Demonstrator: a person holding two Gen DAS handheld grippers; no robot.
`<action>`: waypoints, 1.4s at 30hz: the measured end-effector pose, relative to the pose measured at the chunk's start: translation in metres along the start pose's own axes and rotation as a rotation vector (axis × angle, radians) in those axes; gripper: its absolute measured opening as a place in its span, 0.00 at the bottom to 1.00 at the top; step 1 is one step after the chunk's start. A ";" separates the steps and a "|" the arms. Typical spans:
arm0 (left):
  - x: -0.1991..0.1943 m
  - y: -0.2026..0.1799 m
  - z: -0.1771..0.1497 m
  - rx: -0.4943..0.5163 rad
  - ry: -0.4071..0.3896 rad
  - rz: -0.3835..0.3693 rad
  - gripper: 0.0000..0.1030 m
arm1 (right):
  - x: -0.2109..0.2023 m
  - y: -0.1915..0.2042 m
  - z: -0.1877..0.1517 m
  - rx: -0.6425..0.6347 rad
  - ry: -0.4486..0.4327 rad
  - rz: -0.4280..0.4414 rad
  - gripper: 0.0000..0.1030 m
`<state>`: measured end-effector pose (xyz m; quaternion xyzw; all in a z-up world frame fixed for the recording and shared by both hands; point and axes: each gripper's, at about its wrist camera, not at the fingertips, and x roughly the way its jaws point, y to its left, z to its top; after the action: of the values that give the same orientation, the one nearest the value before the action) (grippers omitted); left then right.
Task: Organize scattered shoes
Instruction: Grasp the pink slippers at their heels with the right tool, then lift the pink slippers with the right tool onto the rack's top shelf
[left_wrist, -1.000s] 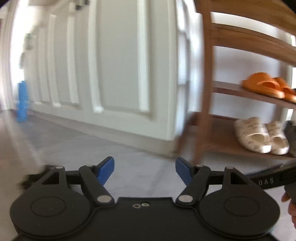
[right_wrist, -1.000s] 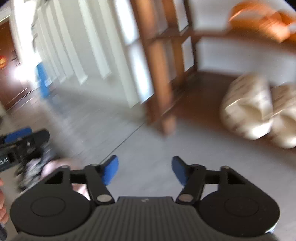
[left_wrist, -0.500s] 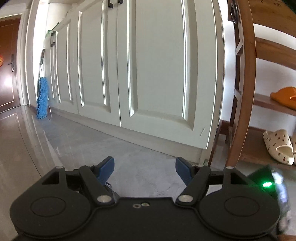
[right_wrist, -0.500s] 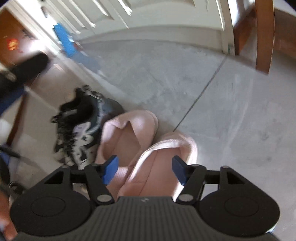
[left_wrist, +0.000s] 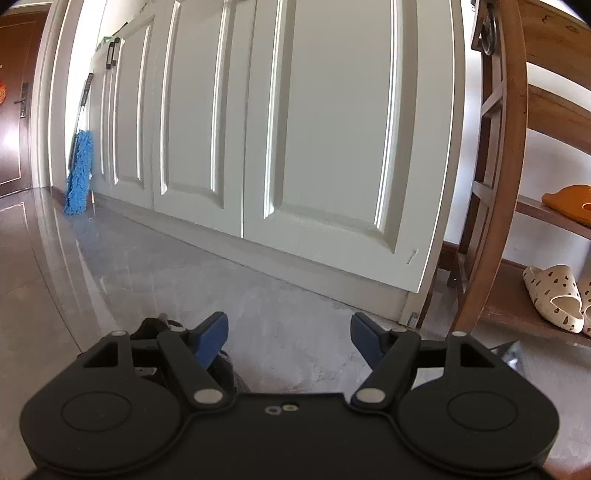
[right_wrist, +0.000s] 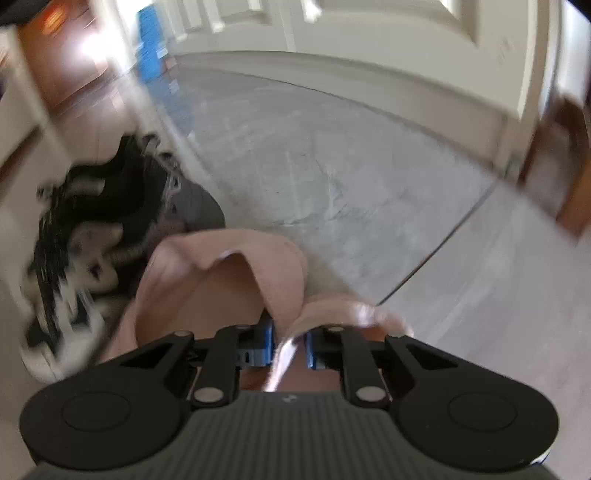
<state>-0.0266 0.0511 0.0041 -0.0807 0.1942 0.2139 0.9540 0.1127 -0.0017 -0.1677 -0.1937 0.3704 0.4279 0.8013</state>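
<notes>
**Right claw pinches the pink slippers together**

Since half a second ago the right gripper (right_wrist: 290, 349) has dropped onto the pink slippers (right_wrist: 221, 280) and its jaws are closing on their adjoining soft edges. They look light, plush and floppy, so gripping both inner rims seems sensible. Beside them lies a black-and-white sneaker (right_wrist: 110, 206). The left gripper (left_wrist: 288, 339) stands wide, empty, above the floor; farther off, the shoe rack (left_wrist: 491, 221).
</notes>
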 end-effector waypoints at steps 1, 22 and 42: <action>0.001 -0.001 0.000 -0.006 0.001 -0.014 0.71 | -0.007 -0.013 -0.006 -0.045 0.018 -0.023 0.17; 0.001 -0.102 -0.033 0.150 0.076 -0.395 0.71 | -0.121 -0.219 -0.114 0.225 0.166 -0.235 0.57; -0.044 -0.135 0.026 0.222 -0.232 -0.433 0.71 | -0.274 -0.160 -0.125 0.061 -0.637 -0.394 0.10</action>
<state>0.0047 -0.0797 0.0549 0.0100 0.0842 -0.0098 0.9963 0.0937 -0.3181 -0.0425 -0.0944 0.0711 0.2932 0.9487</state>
